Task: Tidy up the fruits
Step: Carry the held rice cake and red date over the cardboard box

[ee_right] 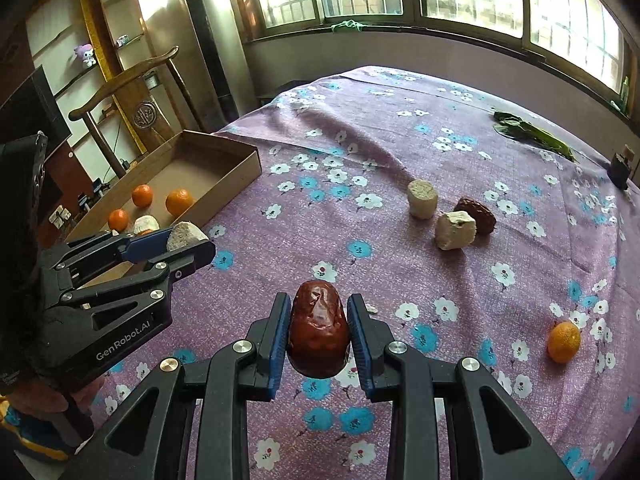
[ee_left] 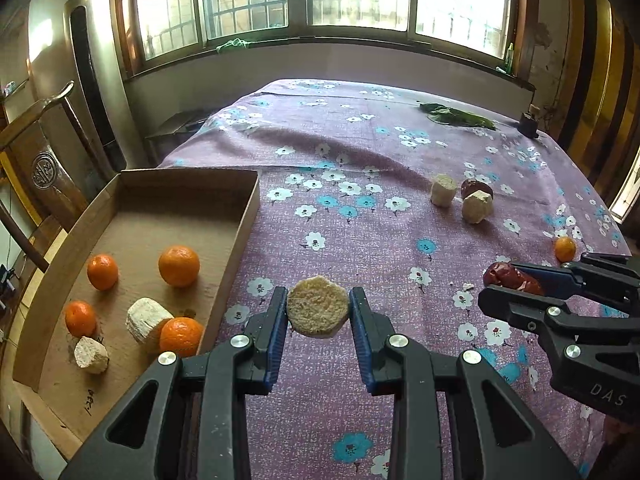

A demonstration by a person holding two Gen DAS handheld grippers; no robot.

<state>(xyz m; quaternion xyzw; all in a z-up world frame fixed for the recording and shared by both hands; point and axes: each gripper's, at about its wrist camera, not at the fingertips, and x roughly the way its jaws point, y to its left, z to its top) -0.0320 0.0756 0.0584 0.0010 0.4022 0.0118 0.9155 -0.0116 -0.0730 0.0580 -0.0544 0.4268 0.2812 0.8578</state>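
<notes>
Cardboard box (ee_left: 248,216) already holds four oranges and two pale chunks, your left tool (ee_left: 318,312) grips another chunk (ee_left: 318,310), your right tool (ee_right: 319,328) a red date (ee_right: 318,332), and four pieces wait on the bench (ee_left: 360,360).

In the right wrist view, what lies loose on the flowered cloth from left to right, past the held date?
Pale upright chunk → pale angular chunk → dark red date behind it → small orange → green leaf by the far right edge overlaps that span, so it is unplaced.
</notes>
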